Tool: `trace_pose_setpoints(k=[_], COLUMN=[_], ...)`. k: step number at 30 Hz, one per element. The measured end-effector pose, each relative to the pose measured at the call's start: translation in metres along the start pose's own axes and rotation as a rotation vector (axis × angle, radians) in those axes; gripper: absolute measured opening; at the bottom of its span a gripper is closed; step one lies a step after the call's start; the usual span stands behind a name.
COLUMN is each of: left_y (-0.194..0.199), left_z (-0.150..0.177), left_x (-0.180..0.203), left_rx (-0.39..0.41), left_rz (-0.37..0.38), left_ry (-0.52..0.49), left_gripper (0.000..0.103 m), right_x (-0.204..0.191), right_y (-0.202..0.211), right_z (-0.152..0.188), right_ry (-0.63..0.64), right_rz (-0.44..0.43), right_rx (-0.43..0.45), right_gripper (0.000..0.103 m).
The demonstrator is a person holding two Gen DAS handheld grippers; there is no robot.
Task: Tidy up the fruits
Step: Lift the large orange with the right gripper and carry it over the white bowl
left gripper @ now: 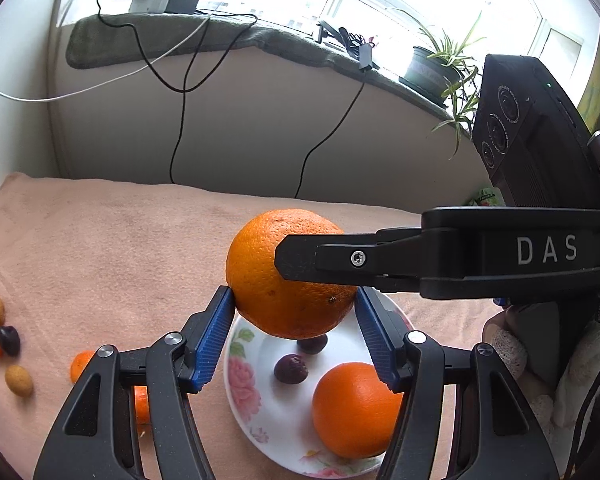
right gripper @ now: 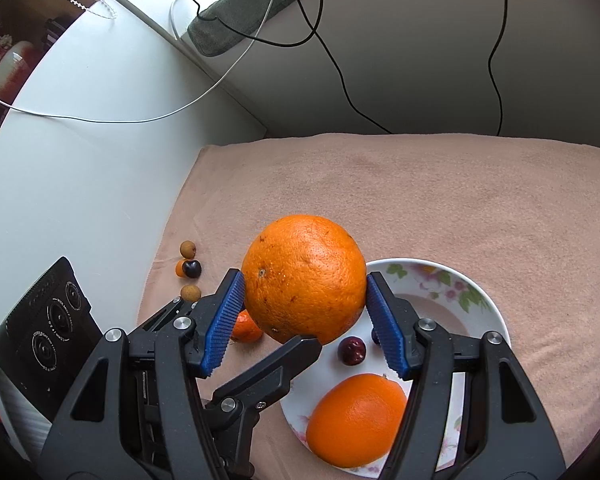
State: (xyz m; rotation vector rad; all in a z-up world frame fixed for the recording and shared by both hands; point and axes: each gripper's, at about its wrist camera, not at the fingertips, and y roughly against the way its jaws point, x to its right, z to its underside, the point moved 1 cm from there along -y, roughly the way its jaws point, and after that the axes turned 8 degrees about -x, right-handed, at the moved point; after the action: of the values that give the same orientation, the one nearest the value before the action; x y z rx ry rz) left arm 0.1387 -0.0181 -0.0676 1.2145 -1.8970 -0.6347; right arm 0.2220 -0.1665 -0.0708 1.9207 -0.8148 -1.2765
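Note:
A large orange (left gripper: 276, 280) (right gripper: 304, 280) is held in the air over a white floral plate (left gripper: 256, 412) (right gripper: 480, 300). Both grippers close on it: the left gripper (left gripper: 294, 316) from one side, the right gripper (right gripper: 304, 300) crosswise, its black finger (left gripper: 300, 258) across the orange in the left wrist view. On the plate lie a second orange (left gripper: 356, 408) (right gripper: 356, 420) and two dark cherries (left gripper: 291, 368) (right gripper: 351, 351).
On the pink cloth (right gripper: 420, 200) left of the plate lie small fruits: two tan longans (left gripper: 19, 380) (right gripper: 188, 247), a dark cherry (left gripper: 8, 340) (right gripper: 192, 269), small tangerines (left gripper: 80, 364) (right gripper: 246, 326). Cables hang down the wall behind. A potted plant (left gripper: 440, 64) stands on the sill.

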Motion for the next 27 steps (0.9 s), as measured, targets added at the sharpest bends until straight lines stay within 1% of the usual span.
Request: trace_pose_setpoints(k=[5,8,17,27], left_y=[-0.004,-0.013,-0.034,-0.05], left_z=[0.001,-0.003,-0.003,0.004], left_x=[0.016,0.025,0.052,0.07], left_rx=[-0.009,-0.021,-0.065,-0.116], left_rz=[0.014,0.023,0.057,0.083], left_ry=[-0.022,-0.035,-0.072,-0.099], left_gripper=[0.062,0.062,0.062,0.062], right_x=[0.013,0.023,0.054,0.077], right_y=[0.013,0.019,0.032,0.034], right_z=[0.007,0.012,0.024,0.035], right_ry=[-0.016,-0.031,-0.072,-0.108], right_rz=[0.005,0.008,0.02,0.028], right_rx=[0.014,0.02,0.028,0.028], right_gripper=[0.065,0.065,0.065,0.065])
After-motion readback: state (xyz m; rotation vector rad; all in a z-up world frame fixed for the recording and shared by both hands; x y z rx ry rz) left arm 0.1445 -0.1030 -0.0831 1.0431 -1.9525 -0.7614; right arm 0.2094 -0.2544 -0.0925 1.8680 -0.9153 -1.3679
